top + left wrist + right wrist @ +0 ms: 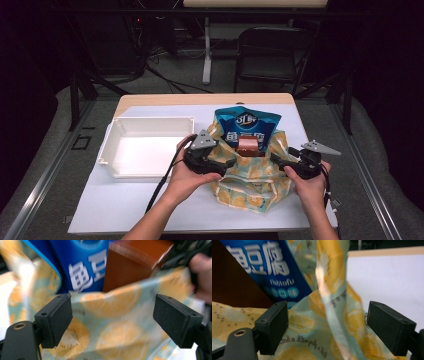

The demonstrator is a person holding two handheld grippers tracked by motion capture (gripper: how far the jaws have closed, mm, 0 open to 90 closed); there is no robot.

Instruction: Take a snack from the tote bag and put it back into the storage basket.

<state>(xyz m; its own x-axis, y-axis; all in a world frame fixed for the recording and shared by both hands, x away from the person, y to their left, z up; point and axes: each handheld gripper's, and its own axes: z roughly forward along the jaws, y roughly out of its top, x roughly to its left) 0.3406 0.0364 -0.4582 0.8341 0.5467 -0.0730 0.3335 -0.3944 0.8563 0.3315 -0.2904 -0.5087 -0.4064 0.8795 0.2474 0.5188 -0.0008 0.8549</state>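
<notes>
Both grippers are standing open at the fruit-print bag (250,182) near the front of the white-covered table (125,205). From the left gripper view, the left gripper (112,322) is showing its jaws spread wide, with the bag's lemon-and-kiwi fabric (112,322) lying beyond them and nothing pinched. From the right gripper view, the right gripper (327,330) is likewise gaping, a loose fold or strap of the bag (332,302) rising between the jaws without either pad pressing on it.

From above, the left gripper (227,162) is pointing in at the bag's left rim and the right gripper (277,159) at its right rim, so the bag is sitting directly between the two hands, about equally near each. A blue snack packet (246,125) and a brown box (248,146) are standing upright in the bag's mouth, the packet behind and taller. An empty white plastic bin (145,147) is lying to the bag's left, nearer the left hand, should the contents go there.
</notes>
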